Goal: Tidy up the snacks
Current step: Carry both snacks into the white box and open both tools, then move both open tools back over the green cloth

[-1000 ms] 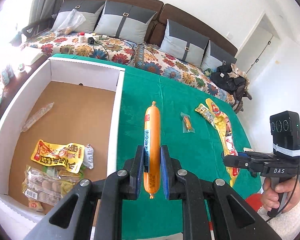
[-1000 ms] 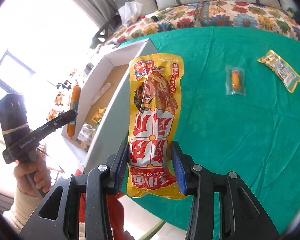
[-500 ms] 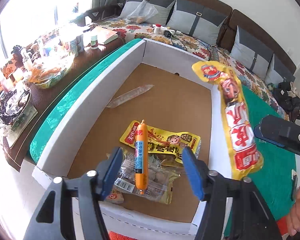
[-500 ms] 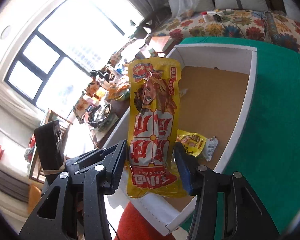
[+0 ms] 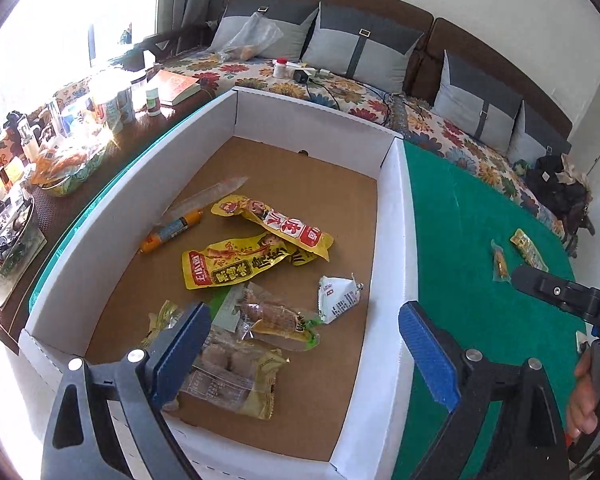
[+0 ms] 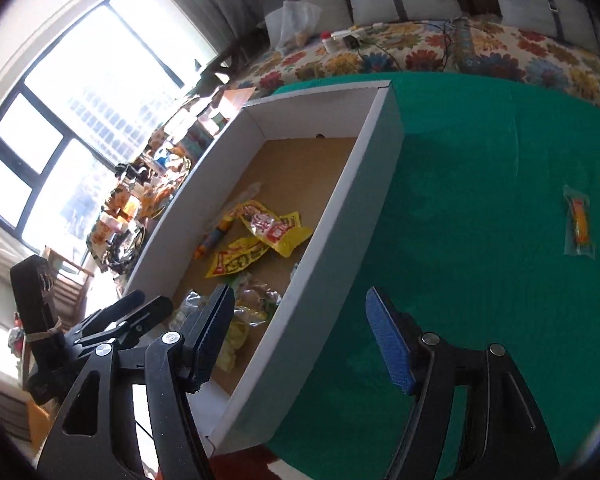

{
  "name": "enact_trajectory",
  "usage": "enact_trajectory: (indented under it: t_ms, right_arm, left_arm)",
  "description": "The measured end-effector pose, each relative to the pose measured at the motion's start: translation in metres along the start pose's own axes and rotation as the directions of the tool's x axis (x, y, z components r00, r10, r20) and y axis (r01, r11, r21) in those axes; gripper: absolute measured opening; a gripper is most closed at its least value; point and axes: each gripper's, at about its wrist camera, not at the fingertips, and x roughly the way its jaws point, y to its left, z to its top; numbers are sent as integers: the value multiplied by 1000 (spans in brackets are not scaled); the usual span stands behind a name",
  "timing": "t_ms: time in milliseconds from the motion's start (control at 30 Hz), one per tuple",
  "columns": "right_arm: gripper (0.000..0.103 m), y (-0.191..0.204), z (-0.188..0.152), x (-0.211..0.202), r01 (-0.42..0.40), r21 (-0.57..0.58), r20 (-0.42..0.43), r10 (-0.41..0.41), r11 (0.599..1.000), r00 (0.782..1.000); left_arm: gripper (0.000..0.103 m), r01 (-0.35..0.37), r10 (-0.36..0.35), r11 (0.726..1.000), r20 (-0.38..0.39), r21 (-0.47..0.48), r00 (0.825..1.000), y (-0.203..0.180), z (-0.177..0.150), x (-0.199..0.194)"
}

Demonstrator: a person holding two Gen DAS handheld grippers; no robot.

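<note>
We have left gripper (image 5: 304, 344) and right gripper (image 6: 300, 336) both spread wide and empty, sausage (image 5: 171, 231) and yellow pouch (image 5: 274, 226) lying in the box (image 5: 396, 216) near its far-left corner.

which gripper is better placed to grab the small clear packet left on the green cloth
Right, probably. The right gripper is open and empty beside the box, over the green cloth where the clear packet lies. The left gripper, also open, hangs over the box.
</note>
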Motion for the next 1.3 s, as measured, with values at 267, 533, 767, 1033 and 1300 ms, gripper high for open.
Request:
enact_trajectory:
  t_ms: [267, 533, 767, 1033, 1300]
  right_arm:
    - [73, -98, -50, -38, 359, -148, 83, -350, 922, 933]
    - [73, -240, -122, -76, 601, -30, 45, -600, 798, 799]
    - [73, -298, -157, -100, 695, 61, 73, -698, 716, 712]
    - [74, -325, -140, -106, 619, 202, 101, -644, 759, 758]
    - [74, -331, -143, -103, 599, 210, 73, -623, 773, 778]
  left_arm:
    - [94, 108, -102, 978, -44, 176, 994, -111, -19, 7]
    - [94, 205, -159, 935, -176, 290, 971, -218, -62, 53]
    - [94, 254, -159, 900, -276, 355, 948, -285, -101, 94]
    - [94, 231, -129, 906, -287, 354, 949, -300, -118, 116]
    - [94, 216, -137, 928, -260, 304, 956, -303, -100, 137]
